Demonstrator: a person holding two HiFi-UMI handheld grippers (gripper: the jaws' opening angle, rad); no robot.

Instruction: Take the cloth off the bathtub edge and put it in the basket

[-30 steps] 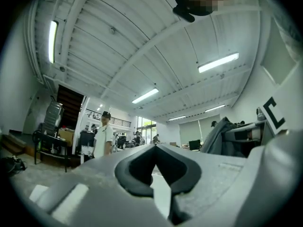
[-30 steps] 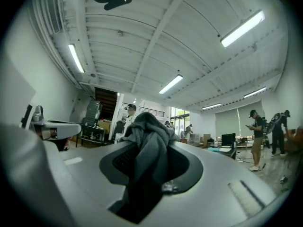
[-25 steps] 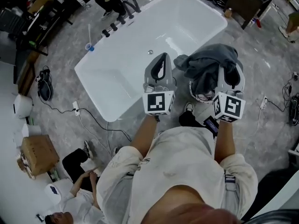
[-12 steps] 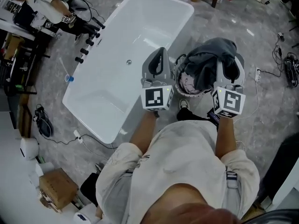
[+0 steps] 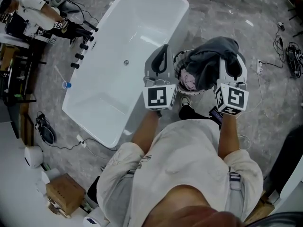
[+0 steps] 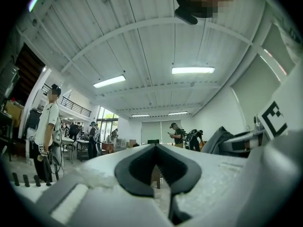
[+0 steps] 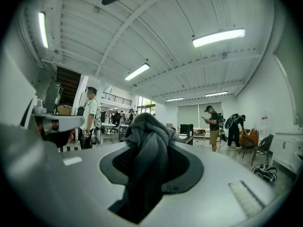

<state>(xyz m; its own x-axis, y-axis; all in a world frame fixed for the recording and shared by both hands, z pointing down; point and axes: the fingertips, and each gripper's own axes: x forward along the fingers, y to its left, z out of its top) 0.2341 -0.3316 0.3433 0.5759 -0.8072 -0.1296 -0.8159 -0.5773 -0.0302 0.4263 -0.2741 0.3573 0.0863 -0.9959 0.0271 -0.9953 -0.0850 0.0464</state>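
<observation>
Now the bathtub [image 5: 118, 70] lies further left in the head view than a second ago. The part of its rim that shows carries no cloth, so the pick-up half of the job looks done. By the tub's near corner, the left gripper [image 5: 163, 53] has swung round with the turn. Its jaws are pressed together with nothing between them, and it takes no part in the carry.

Just right of it stands the white basket [image 5: 182, 86], which now shows more of its rim than before, with something pale and pinkish already inside. The dark grey cloth [image 5: 210, 60] hangs bunched above the basket's right side, overlapping it in the head view. Whether it touches the rim I cannot tell.

Furthest right, the right gripper [image 5: 233, 67] keeps its jaws pinching a fold of that cloth. In the right gripper view the cloth rises in a knot between the pads and trails down. My reading is that the cloth has been brought over the basket, and what remains is lowering it in and letting go.
</observation>
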